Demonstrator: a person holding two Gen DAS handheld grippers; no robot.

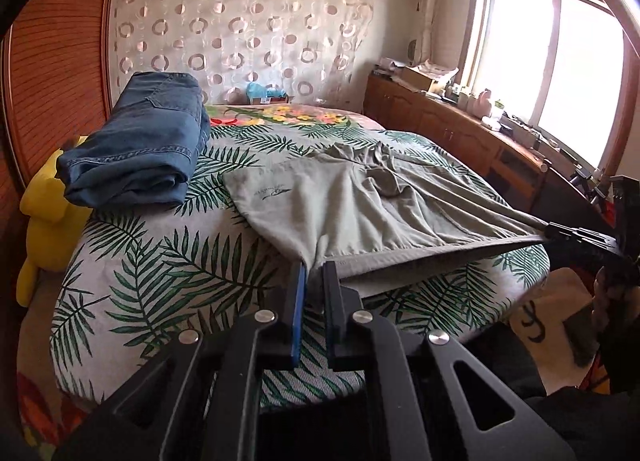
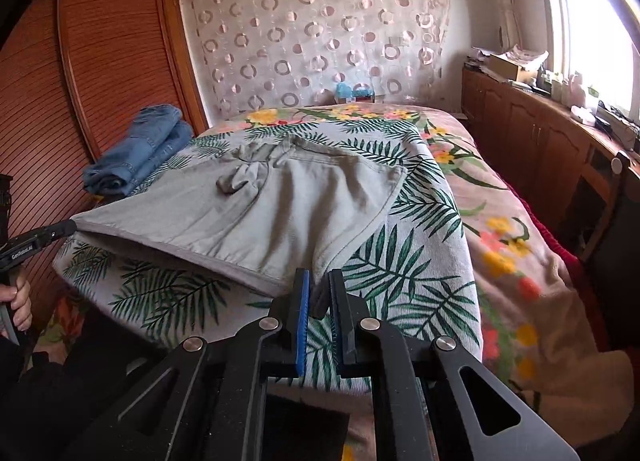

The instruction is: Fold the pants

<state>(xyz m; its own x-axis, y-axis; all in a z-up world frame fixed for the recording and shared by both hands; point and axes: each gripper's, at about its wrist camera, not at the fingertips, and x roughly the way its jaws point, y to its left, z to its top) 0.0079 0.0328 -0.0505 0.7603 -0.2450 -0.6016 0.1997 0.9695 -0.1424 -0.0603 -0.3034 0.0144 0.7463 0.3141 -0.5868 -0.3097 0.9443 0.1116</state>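
Note:
Grey-green pants (image 1: 352,201) lie on the leaf-print bedspread (image 1: 160,281), with the near edge lifted and stretched between both grippers. My left gripper (image 1: 316,267) is shut on the pants' near left corner. My right gripper (image 2: 319,277) is shut on the near right corner; it also shows at the right of the left wrist view (image 1: 560,233). The left gripper shows at the left of the right wrist view (image 2: 60,231). The pants (image 2: 288,201) have a bunched knot of fabric near the middle.
Folded blue jeans (image 1: 140,141) sit at the bed's far left, over a yellow soft toy (image 1: 48,213). A wooden wardrobe (image 2: 100,61) stands left. A wooden cabinet (image 2: 540,141) with clutter runs under the window on the right. A floral blanket (image 2: 520,241) covers the bed's right side.

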